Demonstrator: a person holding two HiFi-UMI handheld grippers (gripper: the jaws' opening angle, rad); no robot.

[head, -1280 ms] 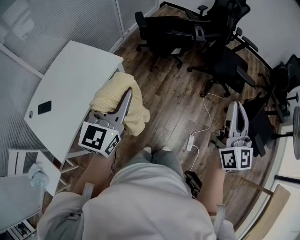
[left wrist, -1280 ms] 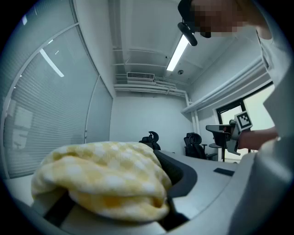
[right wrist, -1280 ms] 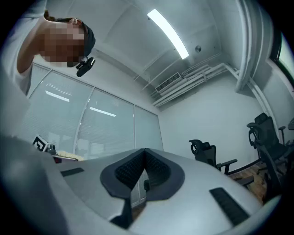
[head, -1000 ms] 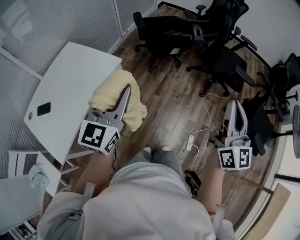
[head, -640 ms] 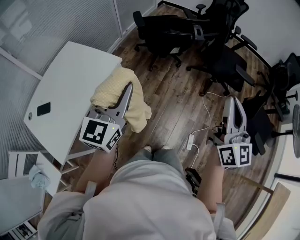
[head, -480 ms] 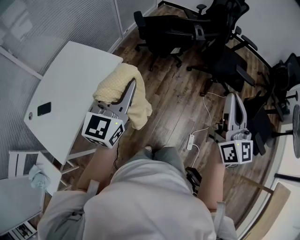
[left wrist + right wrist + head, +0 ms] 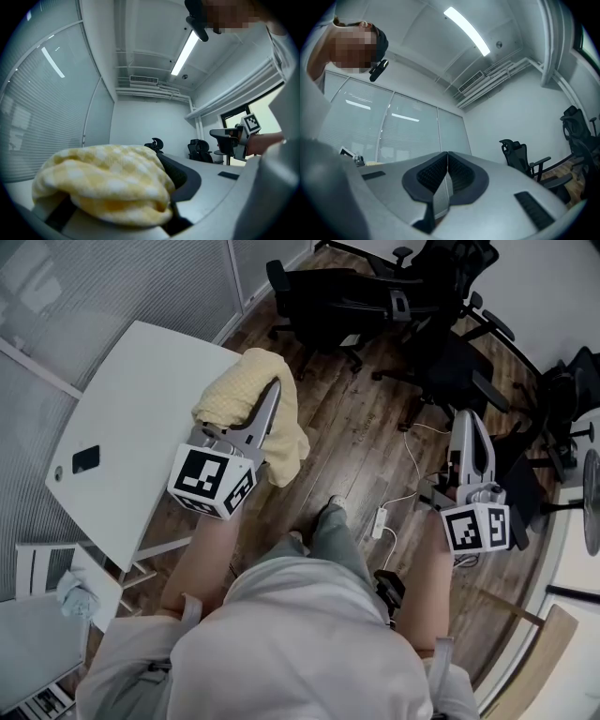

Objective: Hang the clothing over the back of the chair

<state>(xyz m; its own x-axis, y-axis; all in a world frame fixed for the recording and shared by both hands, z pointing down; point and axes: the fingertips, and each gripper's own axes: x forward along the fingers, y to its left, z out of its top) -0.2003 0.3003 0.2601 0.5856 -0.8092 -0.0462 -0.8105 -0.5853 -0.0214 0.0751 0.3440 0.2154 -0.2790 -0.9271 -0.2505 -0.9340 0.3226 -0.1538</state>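
Since a second ago the left gripper (image 7: pixel 271 393) has travelled farther across the head view, carrying the clothing (image 7: pixel 234 395) with it; the yellow checked bundle, which hung off the right edge of the white table (image 7: pixel 131 418), now sits over that table's far right corner; the right gripper (image 7: pixel 466 420) has advanced by about the same amount, and one foot (image 7: pixel 330 510) has stepped out ahead of the person's body; the black office chairs (image 7: pixel 347 306) stand unchanged at the far side, well apart from both grippers.

The clothing is bunched over and around the left gripper's jaws, heaped on top of them and drooping off the right side toward the wooden floor (image 7: pixel 356 446); the jaws are nearly closed, pinching the fabric between them, and the left gripper view shows the yellow folds filling the space just in front of the camera; the right gripper's jaws are pressed together with nothing between them, held above a white cable (image 7: pixel 412 465) on the floor.
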